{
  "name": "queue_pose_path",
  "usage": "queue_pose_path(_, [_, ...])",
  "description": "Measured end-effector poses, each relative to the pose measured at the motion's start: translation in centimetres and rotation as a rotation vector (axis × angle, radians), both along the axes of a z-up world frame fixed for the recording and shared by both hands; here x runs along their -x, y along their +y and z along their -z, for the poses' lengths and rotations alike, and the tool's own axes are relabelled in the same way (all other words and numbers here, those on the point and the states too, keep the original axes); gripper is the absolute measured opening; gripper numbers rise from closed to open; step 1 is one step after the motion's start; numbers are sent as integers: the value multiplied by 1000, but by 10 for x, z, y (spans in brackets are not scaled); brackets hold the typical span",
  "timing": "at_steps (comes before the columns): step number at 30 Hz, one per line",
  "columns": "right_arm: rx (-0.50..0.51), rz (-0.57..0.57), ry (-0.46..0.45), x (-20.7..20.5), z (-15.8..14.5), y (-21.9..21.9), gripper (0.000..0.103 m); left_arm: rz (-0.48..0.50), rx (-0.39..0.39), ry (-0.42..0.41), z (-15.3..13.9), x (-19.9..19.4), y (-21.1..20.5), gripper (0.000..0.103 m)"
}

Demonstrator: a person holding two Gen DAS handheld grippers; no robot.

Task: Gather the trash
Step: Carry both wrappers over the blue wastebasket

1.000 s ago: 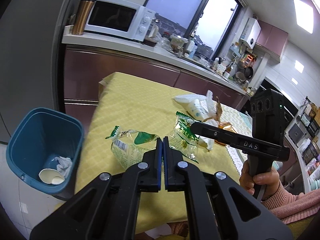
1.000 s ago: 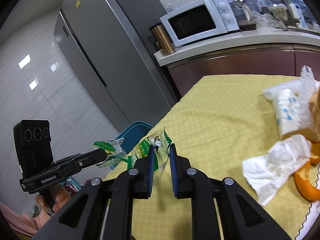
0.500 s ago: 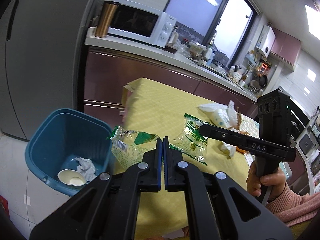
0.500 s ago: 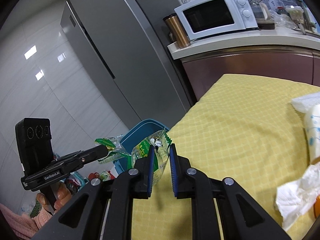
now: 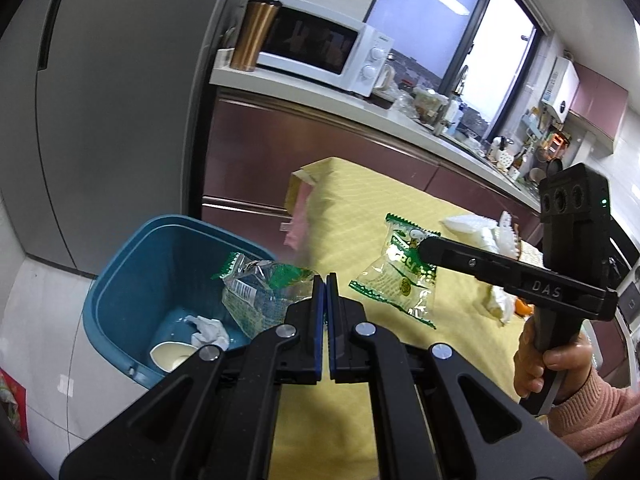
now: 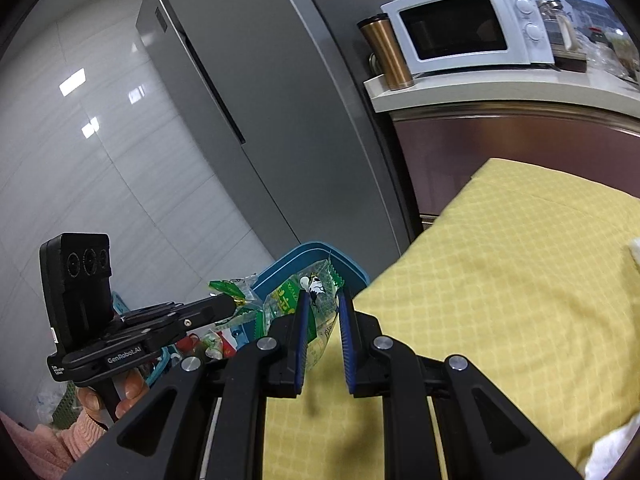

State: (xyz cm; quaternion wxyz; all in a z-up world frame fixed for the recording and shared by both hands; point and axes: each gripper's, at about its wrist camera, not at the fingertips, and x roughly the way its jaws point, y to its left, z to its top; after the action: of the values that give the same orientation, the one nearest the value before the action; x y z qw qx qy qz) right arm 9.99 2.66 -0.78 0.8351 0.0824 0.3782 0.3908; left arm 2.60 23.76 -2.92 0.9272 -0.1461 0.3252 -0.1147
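With each wrapper pinched by an edge so it hangs free, left gripper [image 5: 323, 280] clamps a clear green-printed wrapper [image 5: 256, 296] over the blue bin [image 5: 120, 280], right gripper [image 6: 322, 300] clamps a green snack packet [image 6: 308, 292] short of it.

Both wrappers [image 5: 260, 292] [image 5: 400, 276] moved off the table, seemingly toward the bin [image 5: 132, 264].

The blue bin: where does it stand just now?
In the left wrist view the blue bin stands on the floor at lower left, beside the yellow table, below the fridge.
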Motion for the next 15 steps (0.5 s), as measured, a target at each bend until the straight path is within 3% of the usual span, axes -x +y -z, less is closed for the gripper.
queue_pose_path(15, [65, -48, 35, -23, 12, 38, 14, -69, -14, 96, 36, -30, 29, 2])
